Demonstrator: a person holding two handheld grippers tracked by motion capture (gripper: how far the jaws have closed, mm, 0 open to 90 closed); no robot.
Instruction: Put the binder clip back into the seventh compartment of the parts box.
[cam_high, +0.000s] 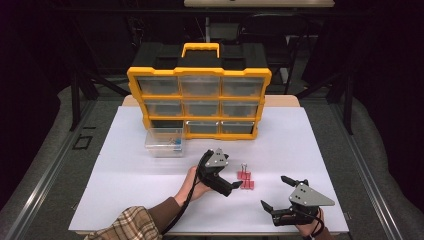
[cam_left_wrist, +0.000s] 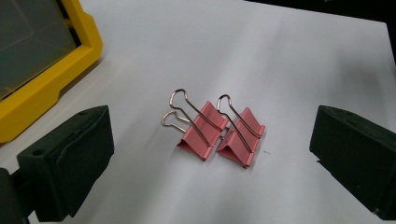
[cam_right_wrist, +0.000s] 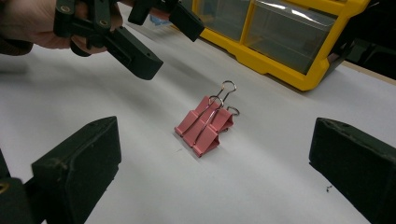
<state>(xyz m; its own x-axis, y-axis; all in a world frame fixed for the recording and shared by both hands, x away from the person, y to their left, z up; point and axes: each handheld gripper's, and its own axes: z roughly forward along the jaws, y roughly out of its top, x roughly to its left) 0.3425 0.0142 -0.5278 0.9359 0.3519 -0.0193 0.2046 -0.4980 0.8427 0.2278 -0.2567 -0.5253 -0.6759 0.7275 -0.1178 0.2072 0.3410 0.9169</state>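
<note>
Clips (cam_high: 245, 179), pink, lie touching near the desk's (cam_high: 310, 145) front edge; both tools, left tool (cam_high: 233, 186) and right tool (cam_high: 276, 192), gape wide, holding nothing.

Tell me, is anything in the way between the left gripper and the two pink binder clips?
No, nothing visible is in the way. The left gripper is open, and only bare white table lies between its jaws and the two pink binder clips, which sit side by side. The right gripper is off to the side, also open.

2 pink binder clips (cam_left_wrist: 219, 133), 1 organizer (cam_high: 200, 97)
</note>
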